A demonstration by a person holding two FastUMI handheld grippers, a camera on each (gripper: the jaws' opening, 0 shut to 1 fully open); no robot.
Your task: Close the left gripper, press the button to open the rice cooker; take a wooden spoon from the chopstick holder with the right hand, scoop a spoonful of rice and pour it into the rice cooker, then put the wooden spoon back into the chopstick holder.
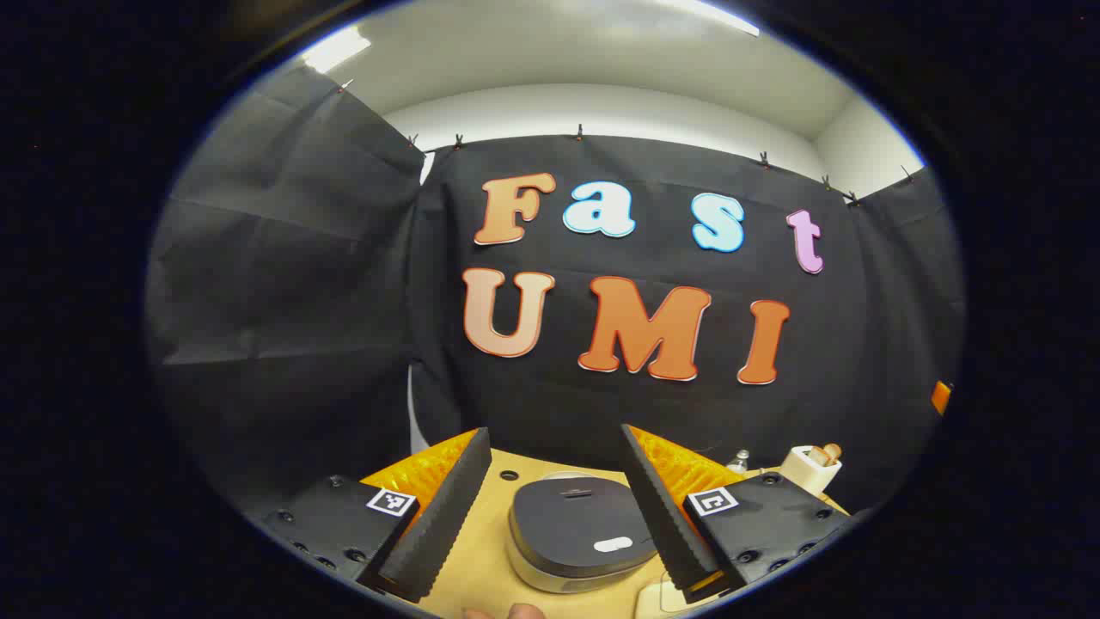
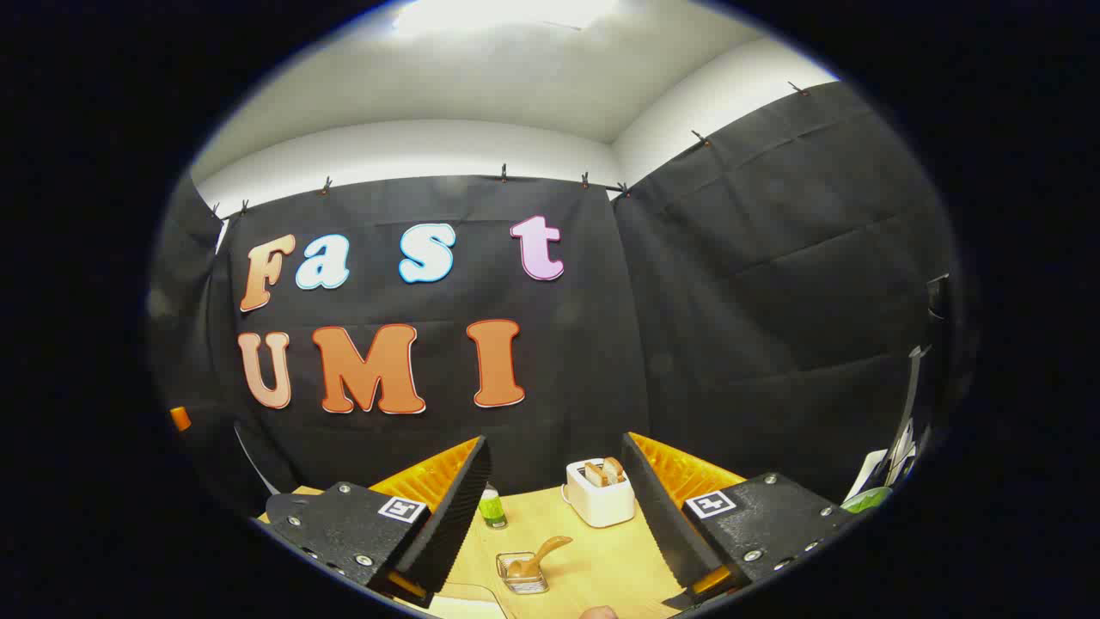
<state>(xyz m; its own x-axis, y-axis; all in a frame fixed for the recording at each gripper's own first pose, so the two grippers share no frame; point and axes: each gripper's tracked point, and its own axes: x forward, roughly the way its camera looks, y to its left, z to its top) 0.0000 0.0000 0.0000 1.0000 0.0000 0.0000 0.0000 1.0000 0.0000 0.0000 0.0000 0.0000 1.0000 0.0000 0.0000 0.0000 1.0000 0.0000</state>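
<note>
My left gripper (image 1: 554, 516) jaws wide, framing the closed rice cooker (image 1: 580, 533), bottom centre. My right gripper (image 2: 554, 516) jaws wide; wooden spoon (image 2: 537, 554) in chopstick holder (image 2: 522, 574), bottom centre.

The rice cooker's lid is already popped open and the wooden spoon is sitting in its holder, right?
Not quite. The rice cooker still has its lid down flat, as the left gripper view shows, with the left gripper open in front of it. The rest is right: in the right gripper view the wooden spoon sits in the chopstick holder.
</note>
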